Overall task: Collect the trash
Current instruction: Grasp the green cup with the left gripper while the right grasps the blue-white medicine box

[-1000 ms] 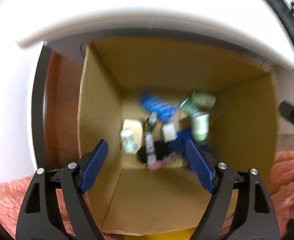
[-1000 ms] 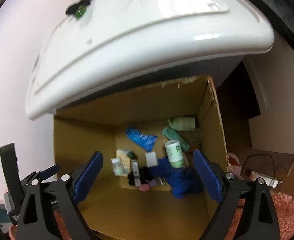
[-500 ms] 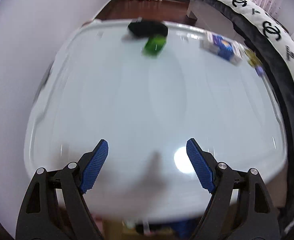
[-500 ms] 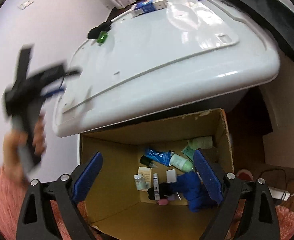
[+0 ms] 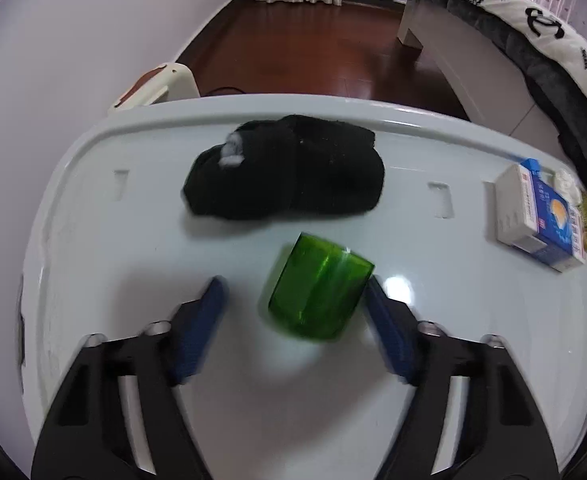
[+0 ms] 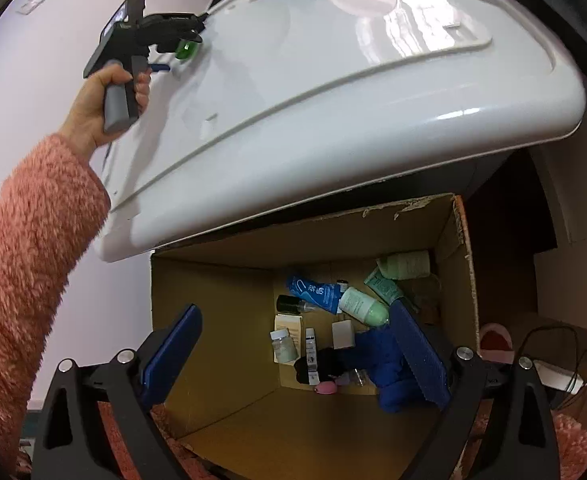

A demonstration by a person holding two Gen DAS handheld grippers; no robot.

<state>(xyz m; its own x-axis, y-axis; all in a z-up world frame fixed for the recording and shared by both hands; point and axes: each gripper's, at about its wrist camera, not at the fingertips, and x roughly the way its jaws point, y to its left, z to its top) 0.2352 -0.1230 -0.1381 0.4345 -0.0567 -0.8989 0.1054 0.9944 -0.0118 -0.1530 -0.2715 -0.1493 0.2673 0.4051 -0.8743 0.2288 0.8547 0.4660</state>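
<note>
A green translucent cup (image 5: 320, 289) lies on its side on the white table (image 5: 253, 400), between the open fingers of my left gripper (image 5: 293, 300) and close to the right one. A black cloth (image 5: 289, 168) lies just beyond it. A white and blue box (image 5: 537, 216) sits at the table's right edge. My right gripper (image 6: 293, 344) is open and empty above the cardboard box (image 6: 213, 320), which holds several bottles, tubes and a blue cloth (image 6: 385, 372). In the right wrist view, the left gripper (image 6: 181, 46) is at the green cup (image 6: 186, 49).
The cardboard box stands on the floor, partly under the table edge (image 6: 333, 184). A bed with a patterned cover (image 5: 533, 20) is at the back right. Dark wooden floor (image 5: 313, 40) lies beyond the table. Cables and a power strip (image 6: 557, 376) lie right of the box.
My left gripper rose from above the cardboard box to the tabletop and moved forward until its fingers flank the green cup. My right gripper stayed over the box, lifting slightly.
</note>
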